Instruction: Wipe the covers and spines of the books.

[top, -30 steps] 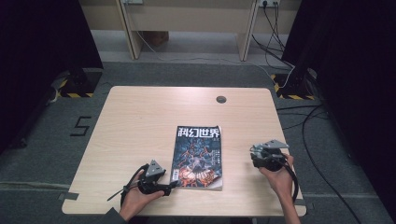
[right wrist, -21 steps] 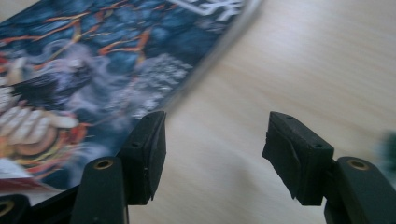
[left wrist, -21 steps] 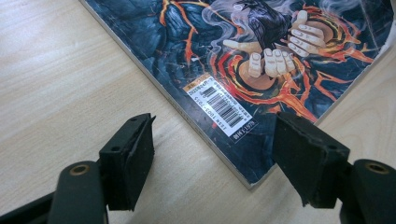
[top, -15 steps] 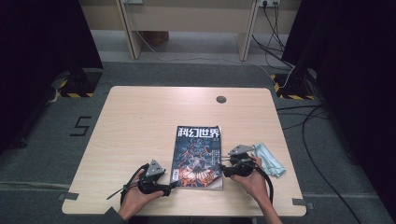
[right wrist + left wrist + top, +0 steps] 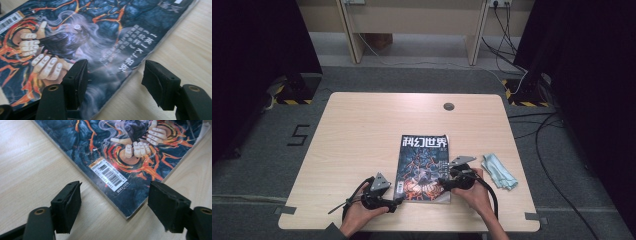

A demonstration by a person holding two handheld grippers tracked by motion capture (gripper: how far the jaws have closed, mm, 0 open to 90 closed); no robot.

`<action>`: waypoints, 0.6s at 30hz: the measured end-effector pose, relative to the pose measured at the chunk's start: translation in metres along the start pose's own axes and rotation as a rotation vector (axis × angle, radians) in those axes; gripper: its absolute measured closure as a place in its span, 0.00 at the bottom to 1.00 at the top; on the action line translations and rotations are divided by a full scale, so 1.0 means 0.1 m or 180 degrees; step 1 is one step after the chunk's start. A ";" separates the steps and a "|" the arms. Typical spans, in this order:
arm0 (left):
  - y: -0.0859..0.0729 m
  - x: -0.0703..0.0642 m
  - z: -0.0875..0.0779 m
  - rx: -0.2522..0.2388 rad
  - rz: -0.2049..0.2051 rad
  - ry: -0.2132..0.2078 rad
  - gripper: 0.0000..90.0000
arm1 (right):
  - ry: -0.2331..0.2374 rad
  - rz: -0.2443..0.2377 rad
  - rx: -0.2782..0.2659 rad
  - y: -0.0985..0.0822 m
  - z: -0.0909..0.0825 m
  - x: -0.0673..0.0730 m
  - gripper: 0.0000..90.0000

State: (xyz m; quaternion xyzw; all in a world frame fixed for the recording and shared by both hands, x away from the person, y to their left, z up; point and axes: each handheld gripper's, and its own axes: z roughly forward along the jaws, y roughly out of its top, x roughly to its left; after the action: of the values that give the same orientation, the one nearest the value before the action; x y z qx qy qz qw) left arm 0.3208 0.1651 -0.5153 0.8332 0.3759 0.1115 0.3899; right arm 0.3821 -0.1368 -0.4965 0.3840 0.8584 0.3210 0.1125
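A magazine [image 5: 424, 167] with a dark cover of orange flames and white Chinese title lies flat near the table's front edge. My left gripper [image 5: 394, 202] sits at its lower left corner; in the left gripper view that corner of the magazine [image 5: 140, 150] lies between the spread jaws of the left gripper [image 5: 115, 188], untouched. My right gripper [image 5: 443, 182] rests over the lower right part. In the right gripper view the right gripper [image 5: 116, 65] straddles the edge of the magazine [image 5: 100, 25] without pressing it. Both sets of jaws have just been opening.
A crumpled light blue cloth [image 5: 498, 171] lies right of the magazine, beside my right hand. The wooden table [image 5: 362, 130] has a round cable hole [image 5: 448, 106] at the back. Cables run over the floor on the right.
My right hand has moved left from the cloth at the table's right side to the magazine's lower right corner, leaving the cloth uncovered. The left hand has stayed put.
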 end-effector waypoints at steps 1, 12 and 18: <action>0.00 0.01 0.00 0.0002 -0.0018 0.0000 0.29 | 0.0029 -0.0019 0.0004 0.00 0.01 0.01 0.42; -0.02 0.15 -0.07 0.0039 -0.0215 0.0268 0.29 | 0.0055 -0.0072 0.0046 0.02 0.03 0.15 0.37; -0.03 0.30 -0.11 0.0020 -0.0367 0.0567 0.28 | 0.0110 -0.0112 0.0126 0.03 0.03 0.29 0.33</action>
State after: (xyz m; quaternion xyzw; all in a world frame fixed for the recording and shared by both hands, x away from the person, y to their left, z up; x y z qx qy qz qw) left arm 0.3346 0.1938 -0.5130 0.7982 0.4568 0.1613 0.3582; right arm 0.3653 -0.1123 -0.4954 0.3655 0.8730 0.3086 0.0957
